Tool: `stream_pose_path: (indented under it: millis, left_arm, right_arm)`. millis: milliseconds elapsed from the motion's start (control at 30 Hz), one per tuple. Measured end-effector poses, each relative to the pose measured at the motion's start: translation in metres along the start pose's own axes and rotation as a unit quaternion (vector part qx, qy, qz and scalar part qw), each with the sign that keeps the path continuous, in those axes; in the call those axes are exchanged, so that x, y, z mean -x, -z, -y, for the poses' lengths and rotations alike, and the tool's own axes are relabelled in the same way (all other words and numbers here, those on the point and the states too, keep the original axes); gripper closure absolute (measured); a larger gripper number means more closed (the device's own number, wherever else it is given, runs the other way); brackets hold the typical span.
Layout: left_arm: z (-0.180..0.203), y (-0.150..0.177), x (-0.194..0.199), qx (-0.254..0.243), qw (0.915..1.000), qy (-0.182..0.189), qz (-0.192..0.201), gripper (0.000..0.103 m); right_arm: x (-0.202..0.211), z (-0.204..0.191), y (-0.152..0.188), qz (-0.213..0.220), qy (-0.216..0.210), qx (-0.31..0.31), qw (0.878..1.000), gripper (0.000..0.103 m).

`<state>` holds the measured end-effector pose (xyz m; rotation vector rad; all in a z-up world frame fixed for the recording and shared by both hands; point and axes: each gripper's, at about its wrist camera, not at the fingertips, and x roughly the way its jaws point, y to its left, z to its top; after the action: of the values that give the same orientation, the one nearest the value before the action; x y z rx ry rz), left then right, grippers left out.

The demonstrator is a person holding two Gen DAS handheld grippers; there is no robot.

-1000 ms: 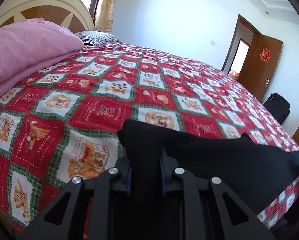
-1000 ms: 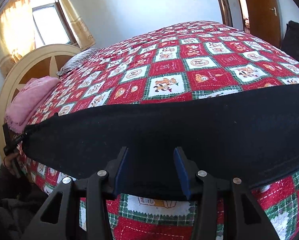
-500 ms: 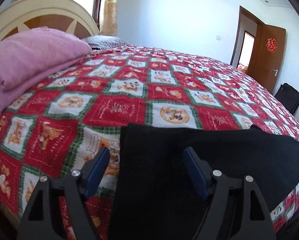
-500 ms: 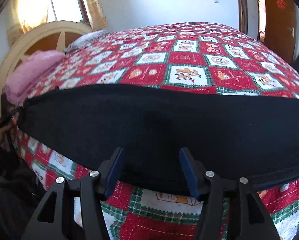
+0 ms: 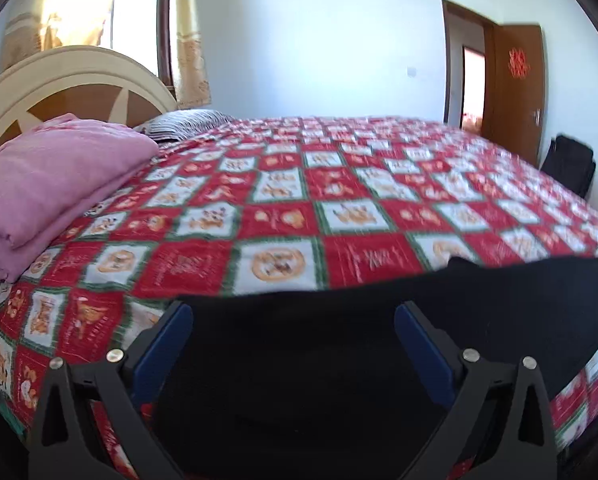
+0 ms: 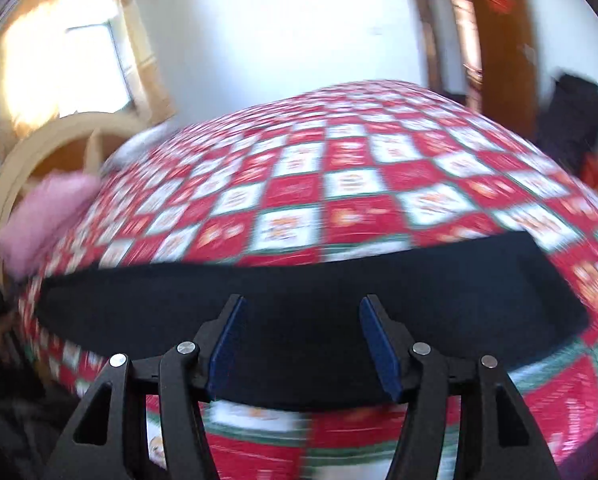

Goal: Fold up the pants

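Observation:
The black pants [image 5: 479, 304] lie flat as a long dark band along the near edge of the bed; they also show in the right wrist view [image 6: 439, 280]. My left gripper [image 5: 293, 316] is wide open above one end of the pants and holds nothing. My right gripper [image 6: 301, 312] is open over the near edge of the pants and holds nothing. Both views are motion-blurred.
The bed has a red, white and green patchwork quilt [image 5: 299, 200]. Folded pink bedding [image 5: 47, 184] and a striped pillow [image 5: 183, 124] lie by the cream headboard [image 5: 59, 80]. A brown door [image 5: 515, 92] and a black bag [image 5: 571, 164] stand at the far right.
My left gripper let go of the pants, opened wide and drew back. My right gripper opened wider and pulled back a little. The pants now lie flat on the quilt.

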<state>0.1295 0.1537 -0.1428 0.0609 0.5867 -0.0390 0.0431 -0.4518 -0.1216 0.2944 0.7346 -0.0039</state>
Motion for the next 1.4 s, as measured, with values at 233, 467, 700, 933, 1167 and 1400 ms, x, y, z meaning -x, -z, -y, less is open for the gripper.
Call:
stream_pose_path:
  millis: [233,467,700,933,1167,1400]
  left_arm:
    - [0.011,0.030,-0.026,-0.013,0.9994,0.001,-0.031,0.000]
    - [0.015,0.016,-0.008,-0.003,0.9996,0.013,-0.026,0.000]
    - [0.024,0.010,-0.018,0.005,0.9990,0.014,-0.042,0.000]
    - [0.016,0.020,-0.025,0.037,0.9970,0.010,-0.068,0.000]
    - [0.022,0.024,-0.026,0.025,0.9971,0.005,-0.071,0.000]
    - [0.021,0.022,-0.026,0.033,0.9961,0.002,-0.082,0.000]
  right_arm:
    - [0.025,0.080,-0.010,0.023,0.040,-0.110,0.993,0.042]
    - [0.046,0.084,-0.021,0.065,0.019,-0.101,0.993,0.044]
    - [0.050,0.116,-0.032,0.051,0.052,-0.148,0.986,0.044]
    - [0.025,0.128,-0.021,-0.013,0.053,-0.153,0.987,0.056]
    - [0.021,0.125,-0.018,-0.031,0.033,-0.144,0.989,0.057]
    - [0.013,0.121,-0.013,-0.011,0.042,-0.113,0.993,0.077]
